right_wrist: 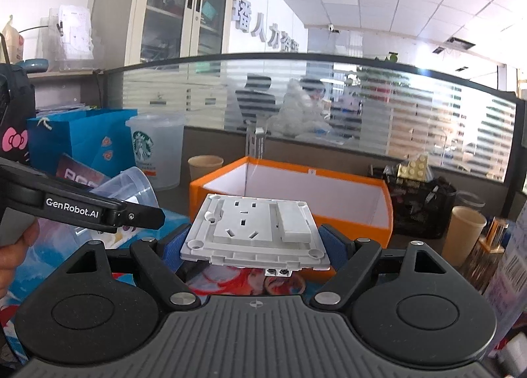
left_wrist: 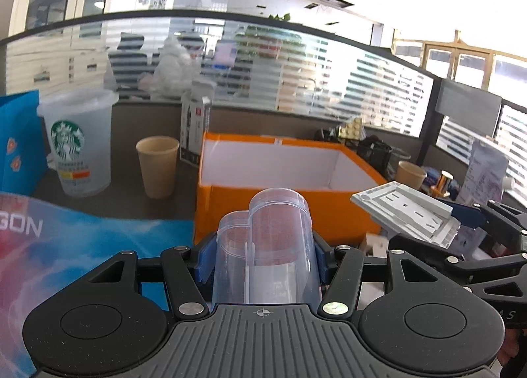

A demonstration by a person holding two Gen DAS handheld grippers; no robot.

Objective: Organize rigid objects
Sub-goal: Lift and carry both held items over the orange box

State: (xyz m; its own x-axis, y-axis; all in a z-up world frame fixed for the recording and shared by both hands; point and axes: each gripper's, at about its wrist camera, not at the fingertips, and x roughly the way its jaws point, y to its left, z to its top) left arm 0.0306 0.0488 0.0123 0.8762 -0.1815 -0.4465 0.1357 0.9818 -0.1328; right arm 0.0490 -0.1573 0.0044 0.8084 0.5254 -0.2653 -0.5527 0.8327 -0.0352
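My left gripper (left_wrist: 263, 256) is shut on a clear plastic container (left_wrist: 270, 239), held up in front of the orange box (left_wrist: 283, 210). My right gripper (right_wrist: 253, 246) is shut on a white wall socket plate (right_wrist: 257, 229), held flat, just short of the orange box (right_wrist: 349, 223). The box has white inner walls; its floor is hidden from here. In the left wrist view the socket plate (left_wrist: 408, 213) and right gripper (left_wrist: 467, 219) sit at the right of the box. In the right wrist view the clear container (right_wrist: 128, 190) and left gripper body (right_wrist: 79, 206) are at the left.
A Starbucks cup (left_wrist: 79, 144), a paper cup (left_wrist: 158, 167), a blue gift bag (left_wrist: 19, 140) and a colourful mat (left_wrist: 66, 246) are left of the box. Another paper cup (right_wrist: 464, 236) and a black mesh basket (right_wrist: 418, 206) are to the right. A glass partition (right_wrist: 296, 104) stands behind.
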